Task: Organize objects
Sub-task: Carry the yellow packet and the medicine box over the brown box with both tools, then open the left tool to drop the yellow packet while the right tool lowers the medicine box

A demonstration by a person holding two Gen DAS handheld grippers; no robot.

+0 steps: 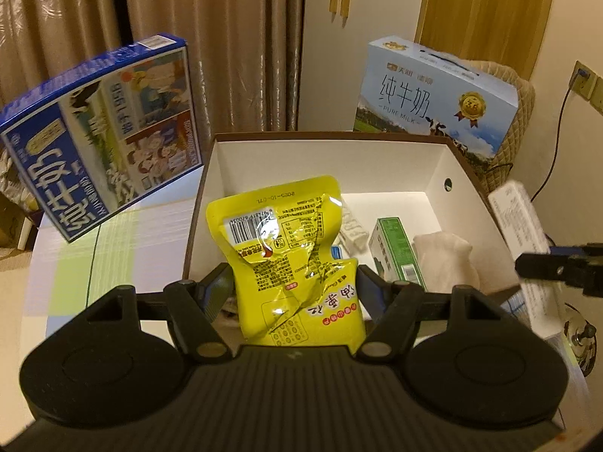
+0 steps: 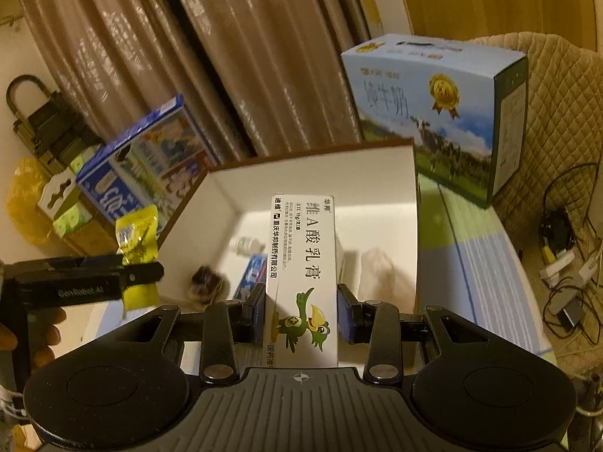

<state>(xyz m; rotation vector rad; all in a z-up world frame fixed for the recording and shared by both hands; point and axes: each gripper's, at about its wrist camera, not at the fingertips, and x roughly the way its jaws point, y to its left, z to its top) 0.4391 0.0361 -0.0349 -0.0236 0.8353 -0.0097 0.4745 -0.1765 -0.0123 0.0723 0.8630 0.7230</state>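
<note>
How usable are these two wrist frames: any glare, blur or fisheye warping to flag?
Left wrist: glare patches on the yellow pouch; white carton at right smeared; curtains bow at the edges. Right wrist: held ointment box sharp, items inside the open box blurred; warm, dim light throughout.

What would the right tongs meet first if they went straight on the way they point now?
Probably the white floor of the open box. The right tongs, shut on the ointment carton, point down into it. Depth is unclear, so the white pouch might come first.

Brown pleated curtains (image 1: 158, 37) hang behind; a quilted beige chair (image 2: 557, 105) stands right; warm dim light
</note>
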